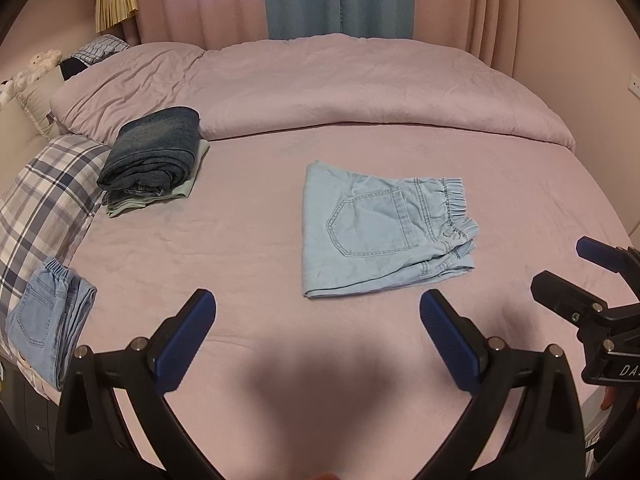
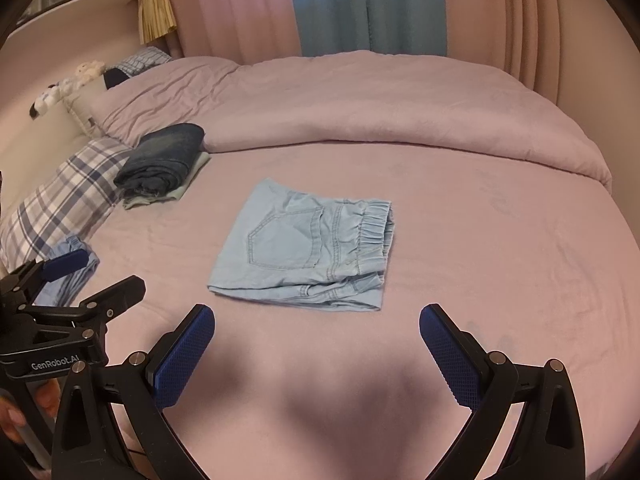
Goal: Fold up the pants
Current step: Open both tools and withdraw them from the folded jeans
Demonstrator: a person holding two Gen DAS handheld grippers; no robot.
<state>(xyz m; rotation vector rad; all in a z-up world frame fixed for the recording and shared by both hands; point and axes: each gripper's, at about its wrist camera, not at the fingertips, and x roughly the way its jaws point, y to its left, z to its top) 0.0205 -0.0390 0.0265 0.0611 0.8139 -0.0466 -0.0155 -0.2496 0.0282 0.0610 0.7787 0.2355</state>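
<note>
Pants [image 1: 380, 228]: folded compact on bed [image 1: 240, 264]; task looks nearly done.
Left tool [image 1: 318, 334]: wide open, empty.
Right tool [image 2: 316, 336]: wide open, empty.

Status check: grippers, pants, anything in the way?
Left gripper and right gripper open, empty, short of the pants. Light blue pants folded flat on the bed sheet. Nothing in the way.

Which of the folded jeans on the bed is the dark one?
The dark jeans at the far left, stacked on a pale green garment beside the plaid pillow. The middle pair and the pair on the pillow are both light blue.
</note>
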